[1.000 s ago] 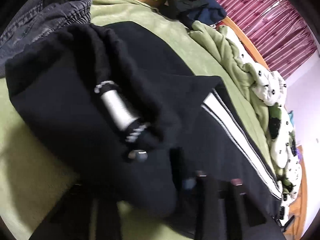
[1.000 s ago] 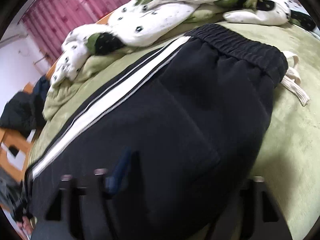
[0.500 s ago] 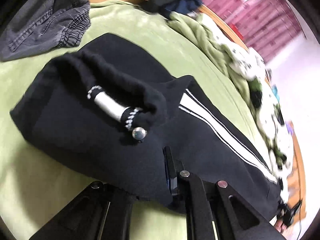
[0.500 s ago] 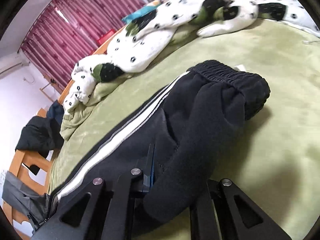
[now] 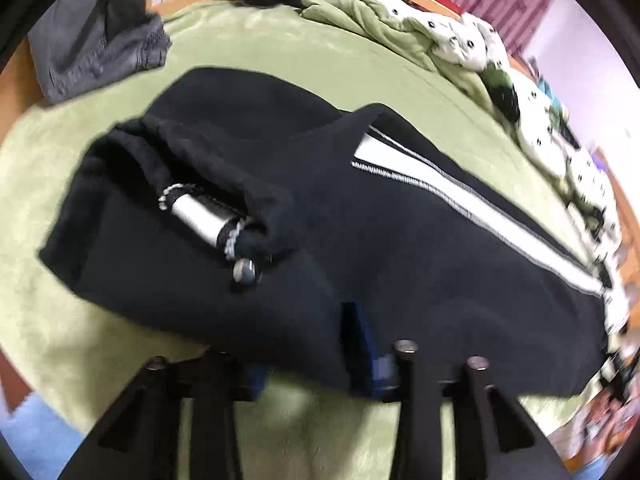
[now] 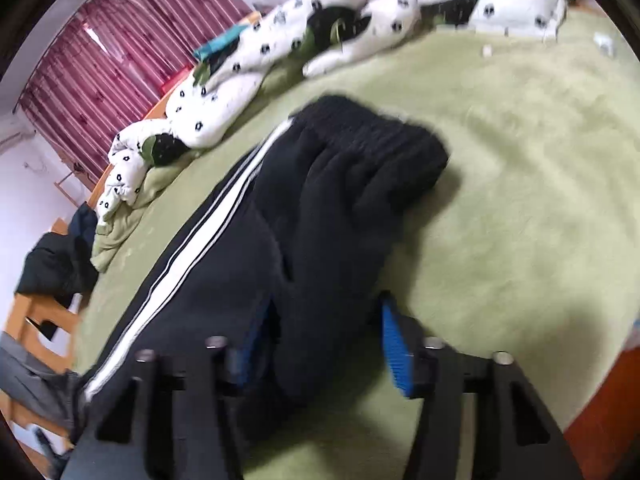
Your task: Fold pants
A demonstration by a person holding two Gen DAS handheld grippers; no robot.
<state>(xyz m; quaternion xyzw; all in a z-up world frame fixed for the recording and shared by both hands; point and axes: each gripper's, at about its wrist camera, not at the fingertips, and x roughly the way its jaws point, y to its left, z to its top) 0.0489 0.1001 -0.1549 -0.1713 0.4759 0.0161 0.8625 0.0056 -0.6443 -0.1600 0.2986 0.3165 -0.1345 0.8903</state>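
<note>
Black track pants (image 5: 360, 240) with a white side stripe lie lengthwise on the green bed. In the left wrist view the cuff end is doubled over, with a white cord end and a metal snap (image 5: 244, 271) showing. My left gripper (image 5: 316, 364) is open at the near edge, with the folded fabric between its fingers. In the right wrist view the waistband end (image 6: 372, 152) is bunched and folded over. My right gripper (image 6: 324, 344) is open, its blue pads (image 6: 394, 344) on either side of the fabric's near edge.
Grey trousers (image 5: 96, 36) lie at the bed's far left corner by the wooden frame. A white spotted duvet (image 6: 320, 36) and green blanket (image 5: 380, 16) are heaped along the far side. Dark clothes (image 6: 56, 264) sit on a wooden chair. Red curtains hang behind.
Both grippers have opened and drawn back from the pants, letting the fabric settle on the bed. The waistband end now lies folded over, lower than before.
</note>
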